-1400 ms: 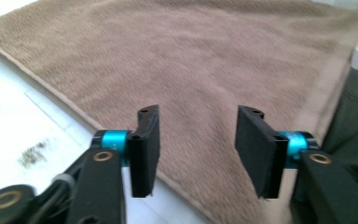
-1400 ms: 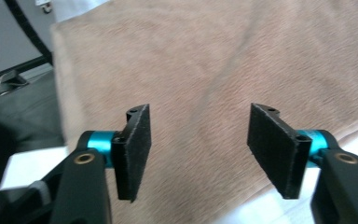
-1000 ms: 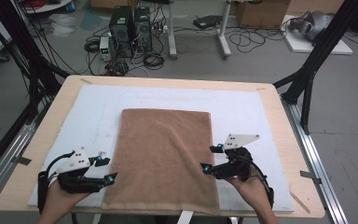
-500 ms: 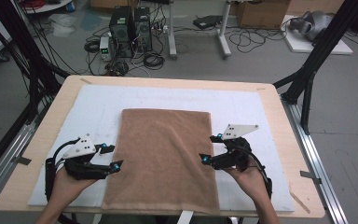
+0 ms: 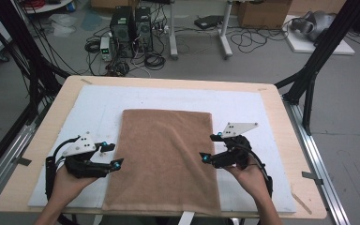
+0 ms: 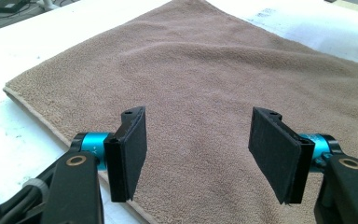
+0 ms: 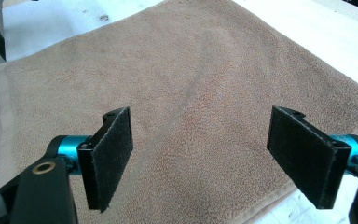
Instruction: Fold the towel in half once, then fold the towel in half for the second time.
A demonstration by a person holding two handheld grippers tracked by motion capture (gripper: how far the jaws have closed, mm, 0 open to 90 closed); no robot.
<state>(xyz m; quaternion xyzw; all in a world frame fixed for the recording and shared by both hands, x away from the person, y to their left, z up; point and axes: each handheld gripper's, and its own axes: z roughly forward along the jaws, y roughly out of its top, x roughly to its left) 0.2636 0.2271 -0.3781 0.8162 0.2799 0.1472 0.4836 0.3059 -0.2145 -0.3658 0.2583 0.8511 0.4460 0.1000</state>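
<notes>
From my remote seat I see my left hand [image 5: 63, 185] at seven o'clock, palm cupped under the left gripper [image 5: 112, 155], which points level toward three o'clock at the brown towel [image 5: 164, 154]. Its jaws stand apart, nothing between them. At five o'clock my right hand [image 5: 248, 176] carries the right gripper [image 5: 209, 147], aimed toward nine o'clock over the towel's right edge; its jaws have just been opening and hold nothing. The towel lies flat on the white mat [image 5: 103, 105], running toward twelve o'clock.
</notes>
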